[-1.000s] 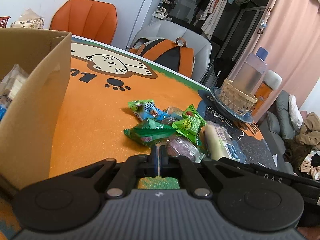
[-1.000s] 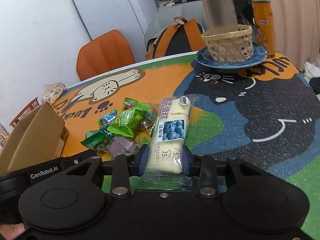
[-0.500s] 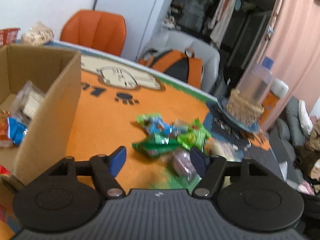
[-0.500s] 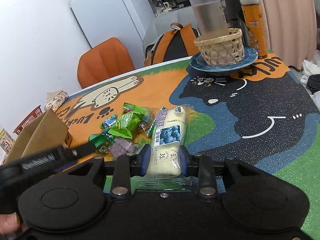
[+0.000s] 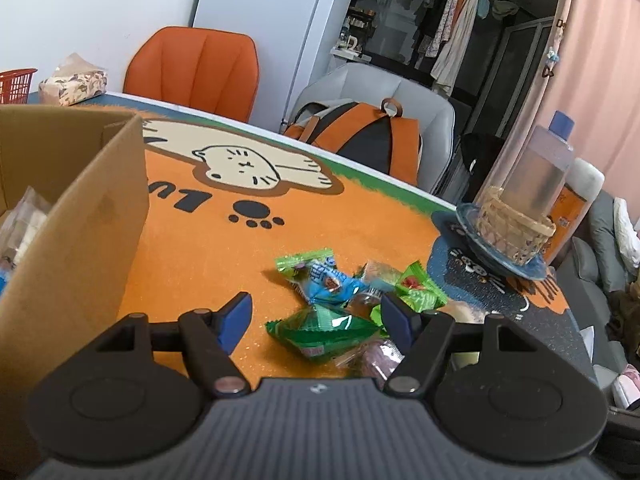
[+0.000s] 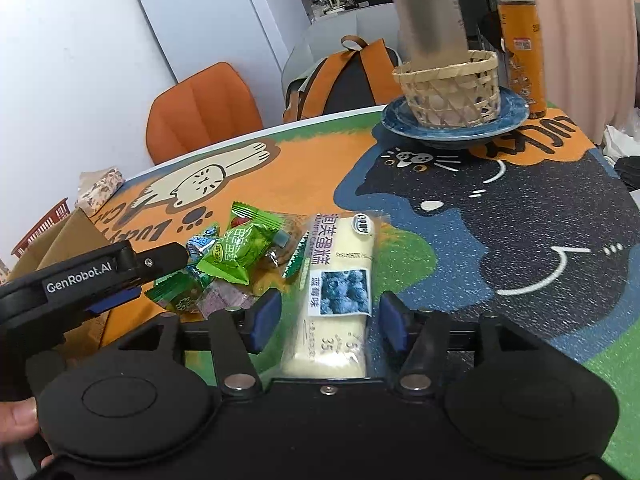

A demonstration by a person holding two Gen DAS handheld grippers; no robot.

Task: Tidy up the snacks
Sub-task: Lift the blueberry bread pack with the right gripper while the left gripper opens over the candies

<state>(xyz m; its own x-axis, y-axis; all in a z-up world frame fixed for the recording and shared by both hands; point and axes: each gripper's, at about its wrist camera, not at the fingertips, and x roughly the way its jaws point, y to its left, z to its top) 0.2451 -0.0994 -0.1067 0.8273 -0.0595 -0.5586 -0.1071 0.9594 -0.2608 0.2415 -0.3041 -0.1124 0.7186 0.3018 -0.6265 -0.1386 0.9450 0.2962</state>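
A pile of small wrapped snacks (image 5: pixel 340 308) lies on the cat-print table mat; it also shows in the right wrist view (image 6: pixel 232 260). My left gripper (image 5: pixel 316 318) is open, its blue pads either side of a dark green packet (image 5: pixel 320 330). My right gripper (image 6: pixel 328 320) is open around a long blueberry cake bar (image 6: pixel 340 284), pads apart from the wrapper. The left gripper's body (image 6: pixel 80 280) shows at the left of the right wrist view. A cardboard box (image 5: pixel 80 216) holding snacks stands at the left.
A blue plate (image 6: pixel 452 128) carries a wicker basket (image 6: pixel 448 88) with a clear bottle; an orange can (image 6: pixel 520 40) stands behind it. A tissue pack (image 5: pixel 72 84) and red basket (image 5: pixel 16 84) sit at the far left. Chairs and a backpack (image 5: pixel 360 136) stand beyond the table.
My left gripper opened and now stands around the green packet. My right gripper opened off the cake bar, which now lies between its pads.
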